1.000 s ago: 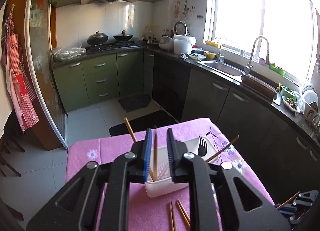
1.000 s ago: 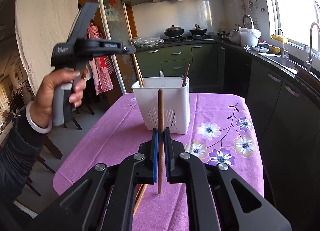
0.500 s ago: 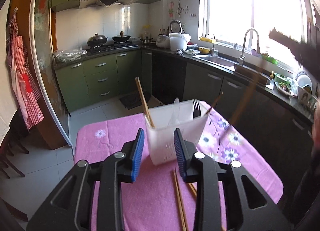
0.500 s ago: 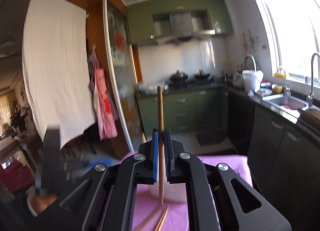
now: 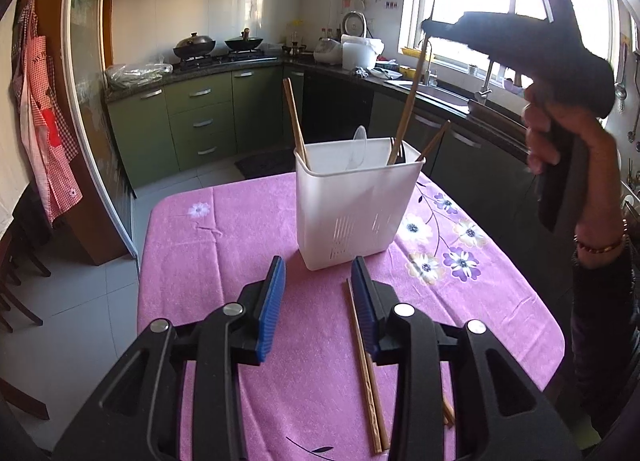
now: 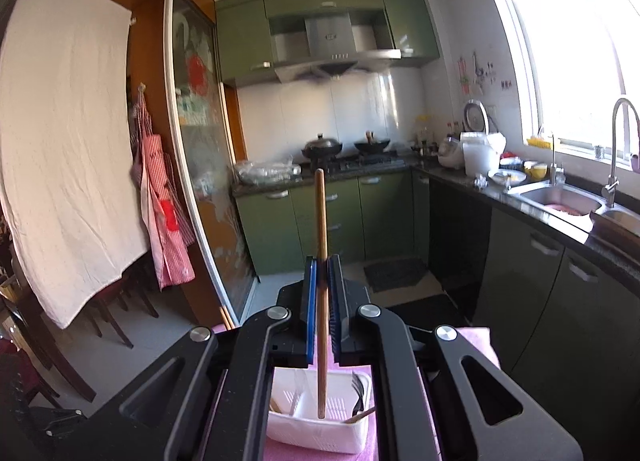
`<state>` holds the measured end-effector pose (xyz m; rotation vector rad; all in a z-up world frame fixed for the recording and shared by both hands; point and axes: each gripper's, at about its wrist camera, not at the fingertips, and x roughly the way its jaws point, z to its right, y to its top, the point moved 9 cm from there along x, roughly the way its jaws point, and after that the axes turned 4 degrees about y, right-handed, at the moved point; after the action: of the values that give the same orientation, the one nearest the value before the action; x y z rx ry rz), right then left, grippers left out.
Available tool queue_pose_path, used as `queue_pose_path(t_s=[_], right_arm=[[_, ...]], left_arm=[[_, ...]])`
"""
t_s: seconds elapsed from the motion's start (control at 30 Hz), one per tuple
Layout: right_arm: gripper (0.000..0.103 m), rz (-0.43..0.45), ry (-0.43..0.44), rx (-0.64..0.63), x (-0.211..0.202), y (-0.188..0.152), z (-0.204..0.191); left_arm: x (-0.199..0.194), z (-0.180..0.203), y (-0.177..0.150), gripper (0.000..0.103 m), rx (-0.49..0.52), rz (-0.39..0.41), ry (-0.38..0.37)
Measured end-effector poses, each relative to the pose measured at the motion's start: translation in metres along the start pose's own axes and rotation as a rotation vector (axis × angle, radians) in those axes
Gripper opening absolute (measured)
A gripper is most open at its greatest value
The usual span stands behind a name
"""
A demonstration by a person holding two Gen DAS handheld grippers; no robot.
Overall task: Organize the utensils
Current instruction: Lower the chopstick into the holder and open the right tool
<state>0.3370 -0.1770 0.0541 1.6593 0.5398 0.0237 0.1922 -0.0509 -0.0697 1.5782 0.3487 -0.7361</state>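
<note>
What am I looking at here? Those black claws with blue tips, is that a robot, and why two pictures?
No robot: a person holds a hand-held gripper in each hand, and a camera on each looks forward along its two fingers, so you get two pictures.

The left view shows the left gripper open and holding nothing, above a pink cloth. On the cloth stands a white bin with utensils in it, and loose chopsticks lie in front of it. At the right edge you see the person's right hand.

The right view shows the right gripper shut on a chopstick, held upright with its lower end inside the bin's rim.
</note>
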Motion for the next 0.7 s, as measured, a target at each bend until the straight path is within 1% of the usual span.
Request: queue_pose_path(t_s=[0.13,0.27,0.4,0.47,0.53,0.6,0.7], right_arm=[[0.007,-0.088,-0.012,-0.004,0.029,-0.031,0.006],[0.007,-0.117,-0.004,-0.018,0.032,-0.048,0.005],[0.007,-0.063,0.027,-0.023,-0.002,-0.043,0.001],[0.007,-0.034,0.037,-0.032,-0.033,-0.043,-0.001],[0.008,-0.028,0.032,-0.042,-0.059,-0.051,-0.001],[0.011,-0.058,0.012,-0.057,-0.08,-0.072,0.002],[0.011,-0.131,-0.025,-0.06,-0.099,-0.117,0.012]], left_arm=[[0.003,0.009,-0.004,0.034,0.013,-0.014,-0.011],[0.008,0.016,-0.009,0.036,0.025,-0.035,-0.021],[0.014,0.021,-0.014,0.036,0.036,-0.056,-0.028],[0.02,0.025,-0.017,0.036,0.039,-0.073,-0.035],[0.03,0.028,-0.022,0.036,0.035,-0.102,-0.044],[0.041,0.032,-0.029,0.036,0.029,-0.14,-0.06],[0.062,0.04,-0.042,0.036,0.021,-0.214,-0.08]])
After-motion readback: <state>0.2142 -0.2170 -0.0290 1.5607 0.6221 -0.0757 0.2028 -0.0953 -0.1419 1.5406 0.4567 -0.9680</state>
